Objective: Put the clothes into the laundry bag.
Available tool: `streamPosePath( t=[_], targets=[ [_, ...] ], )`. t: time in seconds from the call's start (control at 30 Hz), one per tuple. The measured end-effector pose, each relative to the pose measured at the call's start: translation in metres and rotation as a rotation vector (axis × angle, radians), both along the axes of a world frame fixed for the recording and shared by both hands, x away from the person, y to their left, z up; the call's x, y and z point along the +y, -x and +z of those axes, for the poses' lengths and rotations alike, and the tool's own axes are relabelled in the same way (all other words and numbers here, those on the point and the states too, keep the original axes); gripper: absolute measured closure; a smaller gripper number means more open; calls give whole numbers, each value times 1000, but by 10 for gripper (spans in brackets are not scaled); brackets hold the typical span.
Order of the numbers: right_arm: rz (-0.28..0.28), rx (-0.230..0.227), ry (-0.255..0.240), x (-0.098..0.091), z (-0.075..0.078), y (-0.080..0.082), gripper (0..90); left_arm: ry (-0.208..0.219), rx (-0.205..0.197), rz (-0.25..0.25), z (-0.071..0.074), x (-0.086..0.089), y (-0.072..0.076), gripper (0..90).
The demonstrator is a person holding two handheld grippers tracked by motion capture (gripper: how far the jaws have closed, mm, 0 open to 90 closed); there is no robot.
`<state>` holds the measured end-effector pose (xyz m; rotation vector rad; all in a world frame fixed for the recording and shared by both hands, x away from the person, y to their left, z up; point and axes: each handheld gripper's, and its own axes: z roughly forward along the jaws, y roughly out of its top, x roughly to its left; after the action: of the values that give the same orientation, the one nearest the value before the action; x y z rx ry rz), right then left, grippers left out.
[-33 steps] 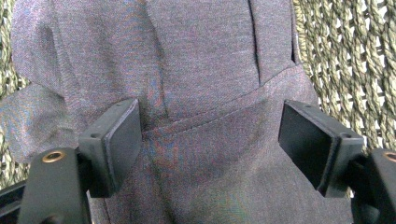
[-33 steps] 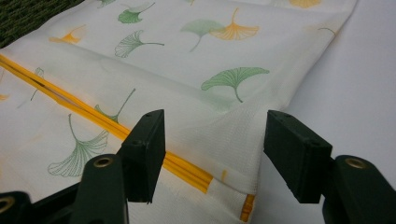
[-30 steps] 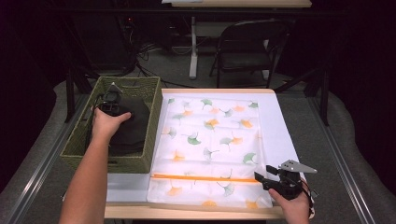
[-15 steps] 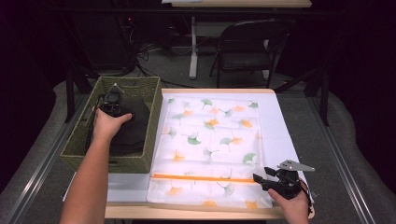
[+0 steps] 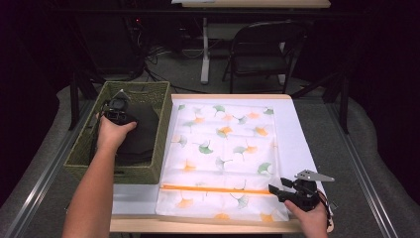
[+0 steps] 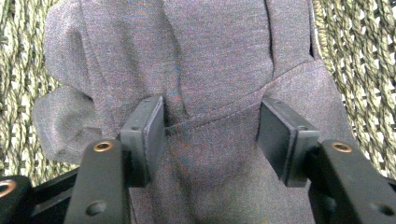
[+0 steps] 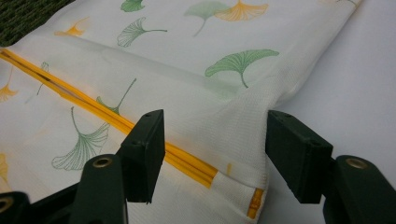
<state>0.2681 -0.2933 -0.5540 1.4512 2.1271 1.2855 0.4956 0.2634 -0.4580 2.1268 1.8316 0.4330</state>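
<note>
A dark grey garment [image 5: 142, 133] lies in a green woven basket [image 5: 163, 145] at the table's left. My left gripper [image 5: 118, 107] points down into the basket. Its jaws have just been closing, and they stand apart over a raised fold of the garment [image 6: 210, 70], which lies between the pads [image 6: 148, 130]. A white mesh bag [image 5: 224, 148] printed with green and orange leaves lies flat mid-table. My right gripper [image 5: 278, 191] rests at its front right corner. It [image 7: 215, 149] is open, and the end of the orange zipper [image 7: 116, 122] lies between its jaws.
The pale table top [image 5: 302, 148] shows bare to the right of the bag. A folding chair [image 5: 262, 49] and a table leg stand on the floor beyond the far edge. Dark floor surrounds the table.
</note>
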Motion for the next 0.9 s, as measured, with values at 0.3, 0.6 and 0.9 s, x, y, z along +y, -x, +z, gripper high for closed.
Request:
streamPosePath(
  t=[0.3, 0.6, 0.9],
  targets=[
    [-5, 0, -5, 0, 1, 1, 380, -1, 0, 13, 0, 0, 0, 458],
    [-9, -6, -1, -1, 2, 1, 381, -23, -6, 4, 0, -2, 0, 545],
    [-11, -7, -1, -1, 2, 1, 381, -39, -18, -10, 1, -3, 2, 616]
  ],
)
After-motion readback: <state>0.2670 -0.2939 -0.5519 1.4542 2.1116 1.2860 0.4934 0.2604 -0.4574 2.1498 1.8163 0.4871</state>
